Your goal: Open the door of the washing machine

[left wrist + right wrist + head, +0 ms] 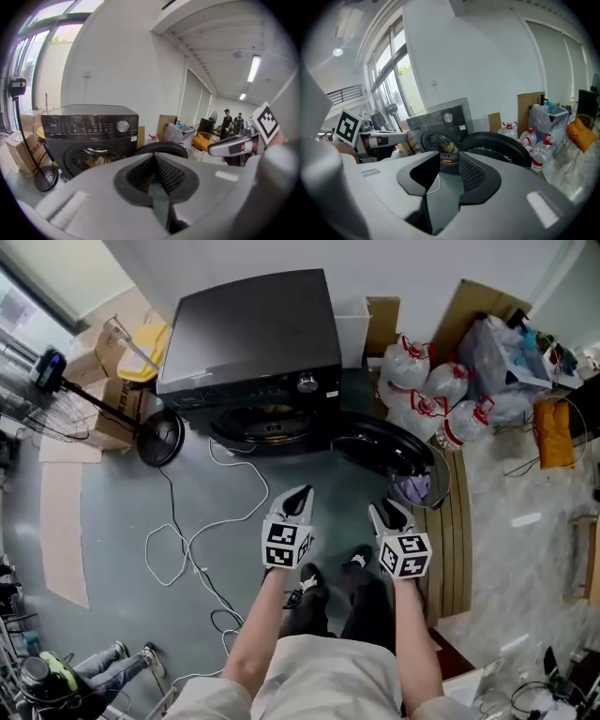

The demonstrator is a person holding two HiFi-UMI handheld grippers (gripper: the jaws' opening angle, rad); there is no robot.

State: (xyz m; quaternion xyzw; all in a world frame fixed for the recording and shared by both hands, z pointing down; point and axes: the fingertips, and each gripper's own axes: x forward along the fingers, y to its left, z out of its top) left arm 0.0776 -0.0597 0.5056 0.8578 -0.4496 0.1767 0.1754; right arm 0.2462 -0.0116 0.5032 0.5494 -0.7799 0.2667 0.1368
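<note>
Under you, the smooth grey-green floor carries the black front-loading washing machine, with brown cardboard boxes beside it (at the head view's left). A thin white cable loops before it. Clear red-capped plastic water bottles cluster on the machine's other side.

The left gripper fills the foreground, its ribbed jaws pressed together with nothing between them. Beyond its tip and to the left stands a dark washing machine. Its round door stands open just past the jaws, and laundry shows in the drum. A silver knob sits at the right end of the control panel. Further left, cardboard boxes and a pole on a round black base stand below tall windows. To the right, the right gripper reaches forward, its marker cube facing the camera. Far behind it, two people stand under ceiling lights.
</note>
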